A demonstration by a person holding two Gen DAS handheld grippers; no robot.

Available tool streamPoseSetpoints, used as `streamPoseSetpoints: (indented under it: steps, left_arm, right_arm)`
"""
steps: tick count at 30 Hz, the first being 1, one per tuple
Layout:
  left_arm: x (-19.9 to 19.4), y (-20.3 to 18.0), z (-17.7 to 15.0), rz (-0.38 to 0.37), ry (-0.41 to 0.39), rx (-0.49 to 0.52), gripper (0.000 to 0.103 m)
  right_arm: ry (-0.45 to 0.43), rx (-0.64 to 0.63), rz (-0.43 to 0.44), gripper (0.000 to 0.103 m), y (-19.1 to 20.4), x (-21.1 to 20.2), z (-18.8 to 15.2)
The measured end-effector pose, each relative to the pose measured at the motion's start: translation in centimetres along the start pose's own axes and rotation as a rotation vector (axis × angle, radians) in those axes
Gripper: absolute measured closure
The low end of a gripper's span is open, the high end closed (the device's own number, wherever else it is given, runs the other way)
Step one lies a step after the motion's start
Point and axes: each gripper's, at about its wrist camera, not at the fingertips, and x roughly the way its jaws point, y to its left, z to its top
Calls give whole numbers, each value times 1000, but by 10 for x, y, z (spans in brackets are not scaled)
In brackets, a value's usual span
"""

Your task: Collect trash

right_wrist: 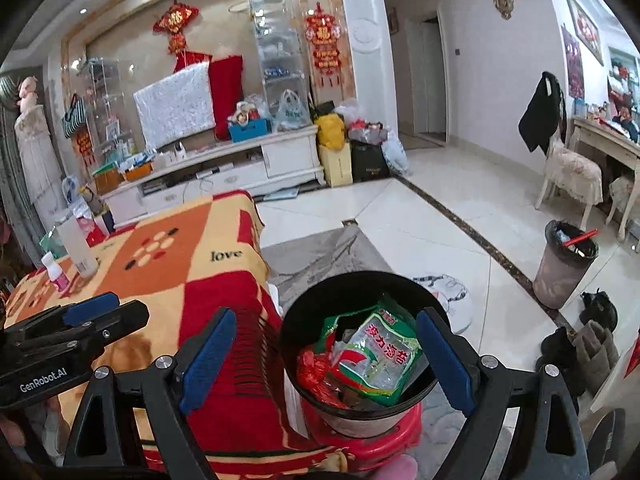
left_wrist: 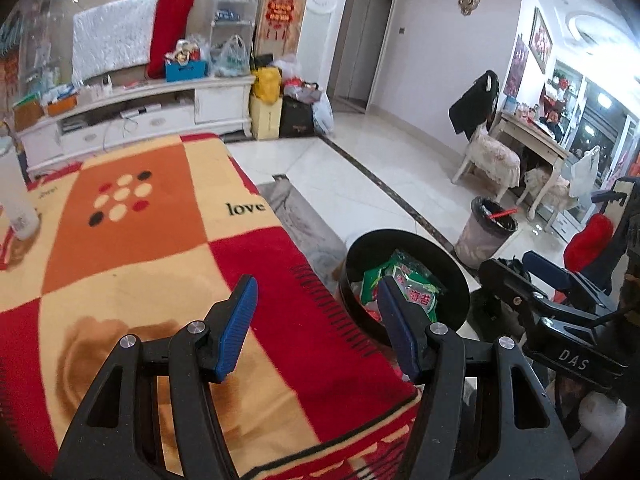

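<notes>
Both grippers, left point(left_wrist: 316, 316) and right point(right_wrist: 326, 360), hover with fingers apart and empty; wrappers point(right_wrist: 376, 356) already fill the black bin point(right_wrist: 292, 336) at lower centre, the blanket-covered bench point(right_wrist: 224, 280) looks cleared.

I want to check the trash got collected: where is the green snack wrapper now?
The green snack wrapper lies inside the black bin, atop the red stool right of the blanket-covered table.

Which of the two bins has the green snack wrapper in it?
The black bin on the red stool beside the blanket-covered table. The other, a pinkish bin farther out on the floor, holds a red stick.
</notes>
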Motion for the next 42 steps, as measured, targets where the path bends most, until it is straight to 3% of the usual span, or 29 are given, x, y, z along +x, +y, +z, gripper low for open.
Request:
streamPoseSetpoints:
  steps: [17, 42]
  left_arm:
    - [-29, 4, -3, 42, -107, 31, 42]
    - [-29, -1, -4, 34, -120, 44, 42]
  right_arm:
    - [-47, 4, -26, 13, 23, -16, -5]
    - [-73, 3, -40, 13, 26, -19, 3]
